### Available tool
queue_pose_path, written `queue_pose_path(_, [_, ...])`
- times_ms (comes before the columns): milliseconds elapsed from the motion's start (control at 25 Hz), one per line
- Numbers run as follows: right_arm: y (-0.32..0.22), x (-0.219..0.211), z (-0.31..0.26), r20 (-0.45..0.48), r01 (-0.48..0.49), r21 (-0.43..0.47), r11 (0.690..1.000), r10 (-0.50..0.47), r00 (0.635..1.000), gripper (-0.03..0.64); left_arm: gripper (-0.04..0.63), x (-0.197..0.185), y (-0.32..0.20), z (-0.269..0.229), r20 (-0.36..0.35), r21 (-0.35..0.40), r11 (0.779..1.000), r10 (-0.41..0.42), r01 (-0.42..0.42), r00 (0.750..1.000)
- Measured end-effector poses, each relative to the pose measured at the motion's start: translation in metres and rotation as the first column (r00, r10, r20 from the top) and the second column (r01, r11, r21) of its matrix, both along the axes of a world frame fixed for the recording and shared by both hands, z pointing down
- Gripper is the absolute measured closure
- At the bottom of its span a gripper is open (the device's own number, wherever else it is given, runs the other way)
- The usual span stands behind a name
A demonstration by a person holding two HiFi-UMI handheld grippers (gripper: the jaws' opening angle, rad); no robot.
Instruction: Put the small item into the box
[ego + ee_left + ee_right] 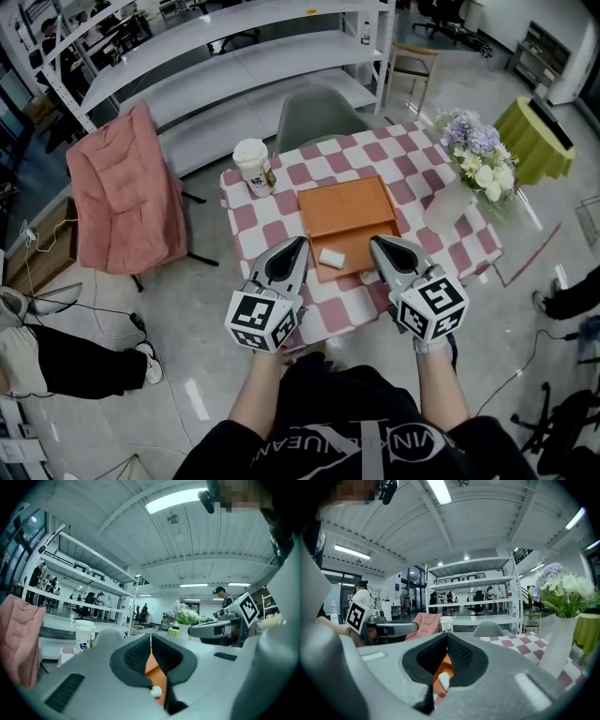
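Note:
A flat orange box [345, 214] lies in the middle of the checkered table [262, 230]. A small white item [332, 258] rests on the box's near orange part. My left gripper [298, 246] hovers just left of the item and my right gripper [377, 246] just right of it. Both are shut and hold nothing. In the left gripper view the jaws meet at the tip [151, 637], with the box [152, 667] and the white item [156, 691] showing below. The right gripper view shows the same item [443, 680] under its shut jaws [446, 637].
A paper cup [253, 166] stands at the table's far left corner and a glass vase of flowers [473, 169] at the right. A grey chair [319, 117] is behind the table, a pink padded chair [127, 192] to its left. Cables lie on the floor.

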State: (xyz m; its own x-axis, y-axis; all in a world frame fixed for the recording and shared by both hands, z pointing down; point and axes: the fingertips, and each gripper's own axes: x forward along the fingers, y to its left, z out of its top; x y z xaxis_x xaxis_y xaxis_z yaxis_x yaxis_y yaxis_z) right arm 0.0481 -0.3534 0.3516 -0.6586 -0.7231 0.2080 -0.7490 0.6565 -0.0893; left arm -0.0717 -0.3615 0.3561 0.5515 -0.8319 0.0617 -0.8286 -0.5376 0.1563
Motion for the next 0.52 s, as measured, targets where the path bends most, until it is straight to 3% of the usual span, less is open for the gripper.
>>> queue_pose_path(520, [-0.006,-0.003,0.01,0.013,-0.01,-0.025,1.0,0.01,1.0,0.611,0.58,-0.003,-0.006,0.011,-0.004,-0.024,1.0,0.007,-0.007,1.0])
